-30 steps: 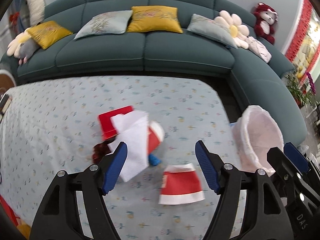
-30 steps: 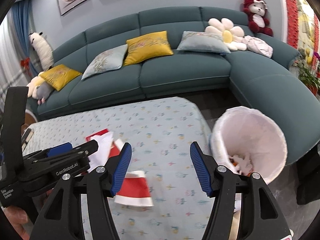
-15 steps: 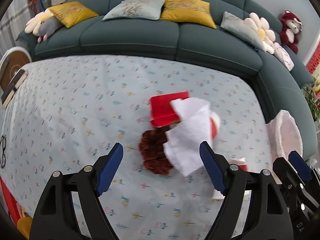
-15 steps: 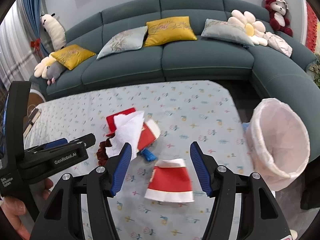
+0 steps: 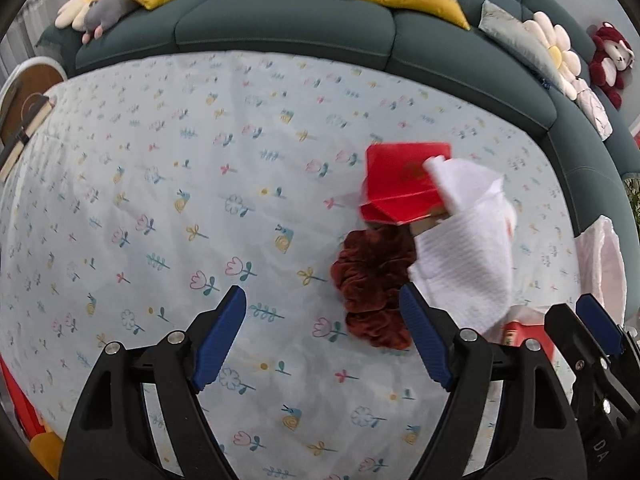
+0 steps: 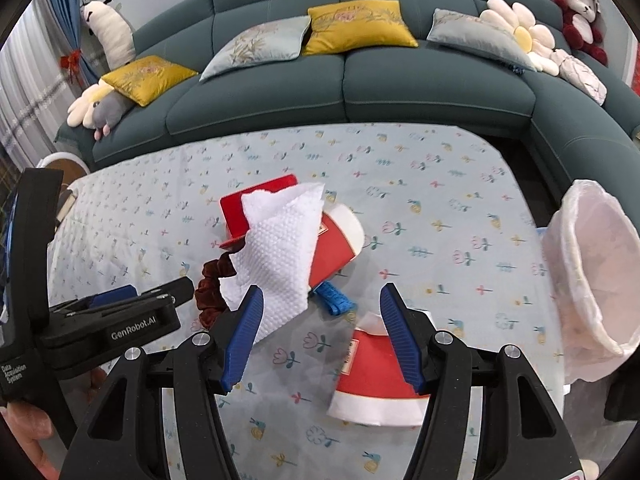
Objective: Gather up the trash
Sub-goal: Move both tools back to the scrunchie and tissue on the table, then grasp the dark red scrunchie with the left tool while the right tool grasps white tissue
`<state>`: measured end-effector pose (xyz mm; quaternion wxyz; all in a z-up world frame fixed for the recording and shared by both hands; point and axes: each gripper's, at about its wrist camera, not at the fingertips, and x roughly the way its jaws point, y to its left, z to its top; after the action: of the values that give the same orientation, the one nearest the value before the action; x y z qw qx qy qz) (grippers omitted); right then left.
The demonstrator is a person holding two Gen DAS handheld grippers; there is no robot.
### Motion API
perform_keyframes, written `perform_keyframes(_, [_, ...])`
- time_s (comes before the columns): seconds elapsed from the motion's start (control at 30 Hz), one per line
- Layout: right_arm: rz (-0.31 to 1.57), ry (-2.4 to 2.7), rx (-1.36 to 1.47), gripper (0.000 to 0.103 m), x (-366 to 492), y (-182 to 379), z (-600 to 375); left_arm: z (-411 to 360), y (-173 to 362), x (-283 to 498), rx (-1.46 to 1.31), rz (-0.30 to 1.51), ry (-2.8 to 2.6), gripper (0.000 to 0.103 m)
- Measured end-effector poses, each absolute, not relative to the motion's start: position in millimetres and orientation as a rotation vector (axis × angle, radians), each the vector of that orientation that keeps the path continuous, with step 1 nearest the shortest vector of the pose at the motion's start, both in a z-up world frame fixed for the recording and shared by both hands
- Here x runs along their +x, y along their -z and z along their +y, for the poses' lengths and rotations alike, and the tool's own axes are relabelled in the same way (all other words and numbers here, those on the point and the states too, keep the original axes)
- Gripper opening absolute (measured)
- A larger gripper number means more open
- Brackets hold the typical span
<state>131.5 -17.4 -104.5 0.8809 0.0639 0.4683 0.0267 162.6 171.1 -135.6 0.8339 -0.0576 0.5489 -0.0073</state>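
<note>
A pile of trash lies on the flowered tablecloth [image 6: 440, 184]: a white paper towel [image 6: 280, 256] over a red paper cup [image 6: 340, 248], a red box [image 6: 236, 212], a dark red scrunchie [image 6: 210, 292] and a blue strip [image 6: 334, 300]. A flattened red cup [image 6: 376, 380] lies nearer, under my right gripper [image 6: 322, 340], which is open and empty. My left gripper [image 5: 322, 340] is open and empty, just left of the scrunchie [image 5: 372, 284], towel [image 5: 468, 248] and box [image 5: 404, 184]. The white-lined trash bin [image 6: 596, 272] stands at the table's right edge.
A teal sofa [image 6: 360, 92] with cushions and plush toys curves behind and to the right of the table. A round wooden side table [image 5: 28, 96] with a book stands at the far left. The left gripper's body [image 6: 108, 324] shows low left in the right wrist view.
Both grippers have moved left and lower over the table. The bin has slid toward the right edge of both views; the trash pile now sits closer to the fingers.
</note>
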Motion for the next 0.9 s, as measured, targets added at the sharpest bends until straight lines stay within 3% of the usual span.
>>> perform_keyframes(0.3, [1.028, -0.065, 0.132, 0.059, 154, 132, -8, 168, 161, 177, -0.119, 1.215, 0.036, 0.075])
perform_keyframes(0.47, [1.046, -0.079, 0.135, 0.045, 162, 141, -6, 166, 173, 183, -0.122, 1.236, 0.046, 0.073])
perform_keyframes(0.67, [1.057, -0.110, 0.149, 0.016, 163, 145, -4, 165, 178, 185, -0.158, 1.245, 0.080, 0.057])
perform_keyframes(0.8, [1.048, -0.121, 0.147, 0.006, 160, 141, -3, 157, 177, 186, -0.152, 1.252, 0.134, 0.019])
perform_keyframes(0.9, [1.026, -0.119, 0.146, 0.005, 156, 133, -5, 148, 172, 184, -0.124, 1.230, 0.141, 0.015])
